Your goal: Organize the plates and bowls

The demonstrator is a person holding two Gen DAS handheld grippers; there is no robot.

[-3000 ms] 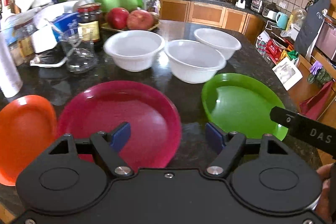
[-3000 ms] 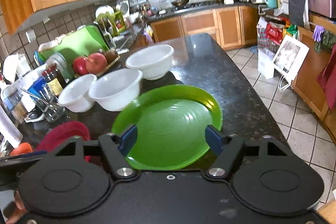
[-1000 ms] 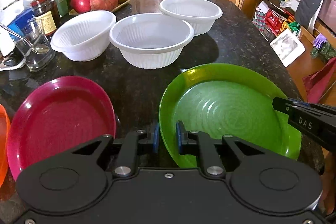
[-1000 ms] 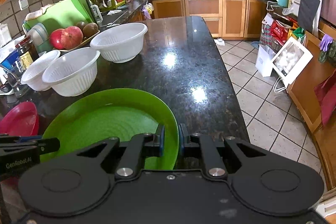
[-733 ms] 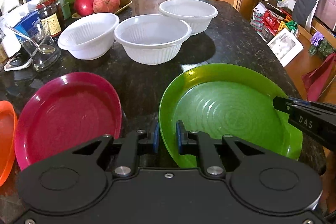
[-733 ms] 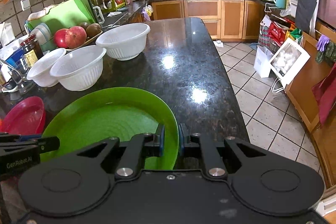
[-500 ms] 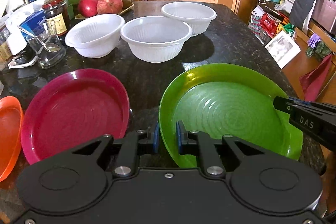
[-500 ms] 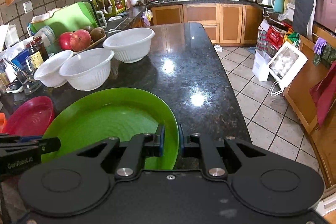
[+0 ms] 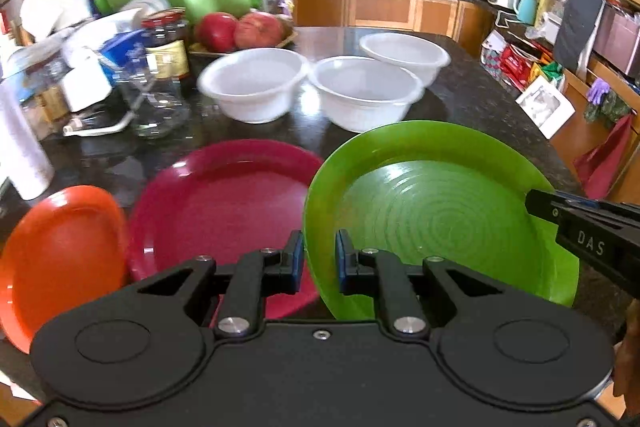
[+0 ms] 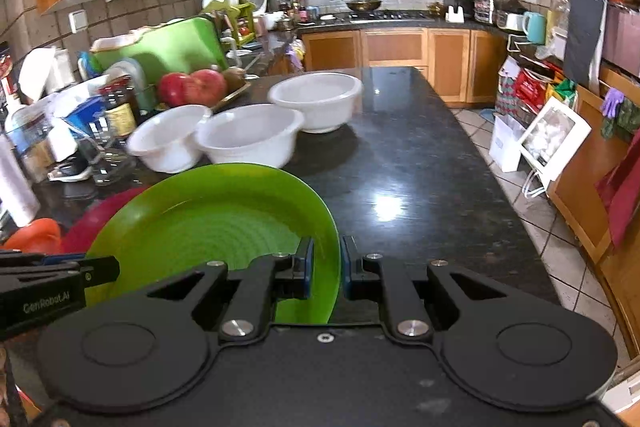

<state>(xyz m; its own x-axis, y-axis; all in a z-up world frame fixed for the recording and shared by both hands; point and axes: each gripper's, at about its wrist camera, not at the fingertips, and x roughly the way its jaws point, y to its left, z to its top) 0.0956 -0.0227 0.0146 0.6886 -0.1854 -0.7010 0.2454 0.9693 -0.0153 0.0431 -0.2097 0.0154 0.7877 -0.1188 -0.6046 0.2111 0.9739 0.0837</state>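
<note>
Over the dark counter [image 10: 420, 163] I am holding the green plate [image 9: 436, 211] with both grippers, one on each side of its rim. My left gripper [image 9: 317, 259] is pinching the plate's left edge between its blue pads, jaws narrow, and my right gripper [image 10: 325, 269] is doing the same on the right edge (each tool is showing at the margin of the other's view). The plate is sitting tilted, its left rim overlapping the red plate [image 9: 224, 203] that is lying flat just beside it; whether the two are touching I cannot tell. An orange plate [image 9: 60, 251] is lying on the red one's far side, near the counter's edge. Beyond the plates, three white bowls [image 9: 254, 89] are standing in a row, apart from the green plate. Behind them a jar [image 9: 166, 43] and red fruit [image 9: 240, 31] are crowding the counter's left side.
</note>
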